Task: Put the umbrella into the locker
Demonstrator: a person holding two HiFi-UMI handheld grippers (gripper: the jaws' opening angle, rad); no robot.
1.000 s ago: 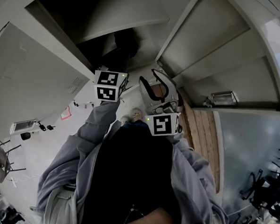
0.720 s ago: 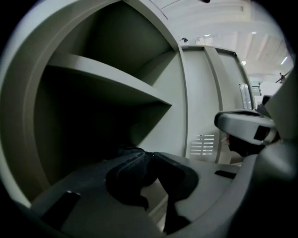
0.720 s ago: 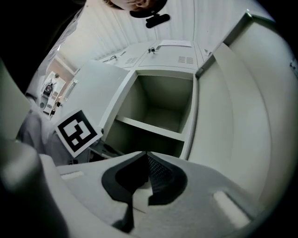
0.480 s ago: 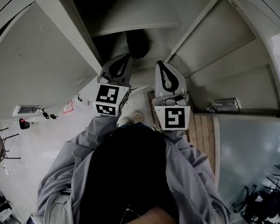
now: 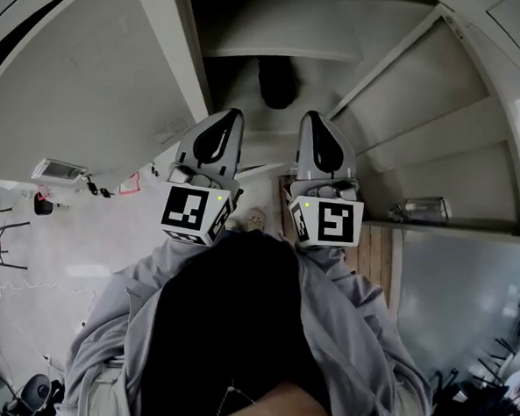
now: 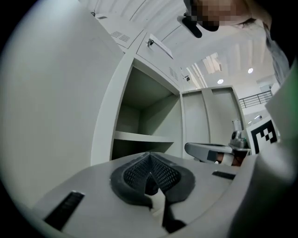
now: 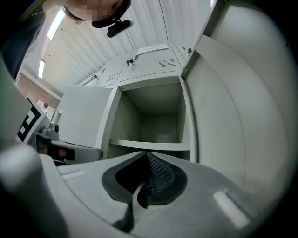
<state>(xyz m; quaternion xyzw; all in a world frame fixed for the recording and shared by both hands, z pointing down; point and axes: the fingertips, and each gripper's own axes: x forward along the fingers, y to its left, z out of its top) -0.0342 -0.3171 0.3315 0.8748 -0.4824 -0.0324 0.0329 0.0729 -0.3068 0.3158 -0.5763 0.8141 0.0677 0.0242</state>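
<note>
Grey locker [image 5: 325,79]: stands open, with its door [image 5: 100,87] swung out at the left.
Umbrella [image 5: 276,82]: appears as a dark bundle deep inside, under the shelf [image 7: 153,145], apart from both grippers.
Left gripper [image 6: 150,160]: fingers pressed together, holding nothing.
Right gripper [image 7: 146,158]: fingers likewise closed and empty.
Risk: may tip back out through the open front if only leaning; may knock the near door edge in pulling away.

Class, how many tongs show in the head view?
2: the left tongs at centre-left, the right tongs beside them at centre-right, both shut, facing the open locker. None seems hidden.
</note>
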